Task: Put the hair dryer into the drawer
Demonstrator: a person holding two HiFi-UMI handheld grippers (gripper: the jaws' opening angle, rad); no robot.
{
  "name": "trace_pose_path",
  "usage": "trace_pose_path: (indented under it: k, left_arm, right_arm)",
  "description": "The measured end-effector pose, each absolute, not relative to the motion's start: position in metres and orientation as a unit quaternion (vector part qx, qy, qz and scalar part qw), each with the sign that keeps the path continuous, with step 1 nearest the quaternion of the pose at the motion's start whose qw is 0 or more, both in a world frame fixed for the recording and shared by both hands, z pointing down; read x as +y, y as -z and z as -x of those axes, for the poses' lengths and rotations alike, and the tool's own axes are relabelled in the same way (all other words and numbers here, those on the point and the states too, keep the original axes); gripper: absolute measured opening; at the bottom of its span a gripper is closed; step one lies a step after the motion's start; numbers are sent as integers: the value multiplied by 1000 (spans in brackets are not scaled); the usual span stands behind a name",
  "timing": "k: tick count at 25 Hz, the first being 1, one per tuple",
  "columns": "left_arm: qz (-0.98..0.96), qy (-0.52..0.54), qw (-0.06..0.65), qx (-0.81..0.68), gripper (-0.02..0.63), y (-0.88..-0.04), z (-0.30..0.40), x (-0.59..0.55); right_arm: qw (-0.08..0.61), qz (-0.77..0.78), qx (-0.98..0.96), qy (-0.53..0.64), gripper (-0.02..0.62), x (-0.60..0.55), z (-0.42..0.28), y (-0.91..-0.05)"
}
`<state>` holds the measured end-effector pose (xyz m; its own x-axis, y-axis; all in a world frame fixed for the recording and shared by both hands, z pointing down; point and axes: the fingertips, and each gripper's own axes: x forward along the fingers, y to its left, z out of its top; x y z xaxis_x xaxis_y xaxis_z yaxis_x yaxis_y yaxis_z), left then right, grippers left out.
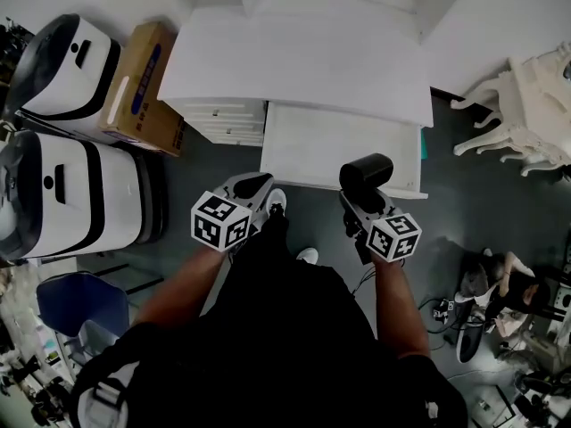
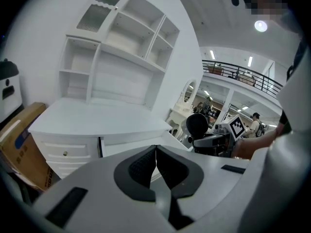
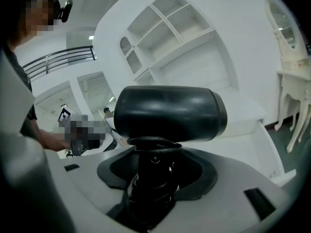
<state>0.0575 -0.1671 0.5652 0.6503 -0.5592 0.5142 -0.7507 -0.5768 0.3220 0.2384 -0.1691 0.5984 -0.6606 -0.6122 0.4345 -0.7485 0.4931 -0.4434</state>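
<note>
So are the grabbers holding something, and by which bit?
The right gripper holds the black plastic hair dryer by its cord-wrapped handle; the left gripper is shut and empty.

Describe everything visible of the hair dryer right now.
The hair dryer is black, plastic by its look: a short rounded barrel lying crosswise atop a handle with cord wound round it. The right tongs grip the handle, barrel up. In the head view it is held over the open white drawer's front edge, not yet inside.

Layout around open drawer
Behind drawer: worktop; left: cardboard box; over its front edge: hair dryer.
</note>
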Motion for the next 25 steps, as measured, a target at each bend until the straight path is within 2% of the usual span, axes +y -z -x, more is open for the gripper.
trace_pose_path:
  k: [10,17,21,25]
  left_arm:
    - [-855,-195,299,-377,11,-615,-19,-254]
    - [-847,-207,324,-366,11,-640,7,-286]
    - [-852,-213,323,-352,11,-648,22,-300]
    - [-851,-215,330,-348,11,-656,36,-308]
  right_arm:
    - [334,-326,-862,-199,236,-265,-186,-671]
    - [523,-194,-822,-114,236,-288,-154,-764]
    - [587,-132,-796,-74,236,-295,-138,-805]
    - [615,-105,-779,-59,236,-303,-131,-830]
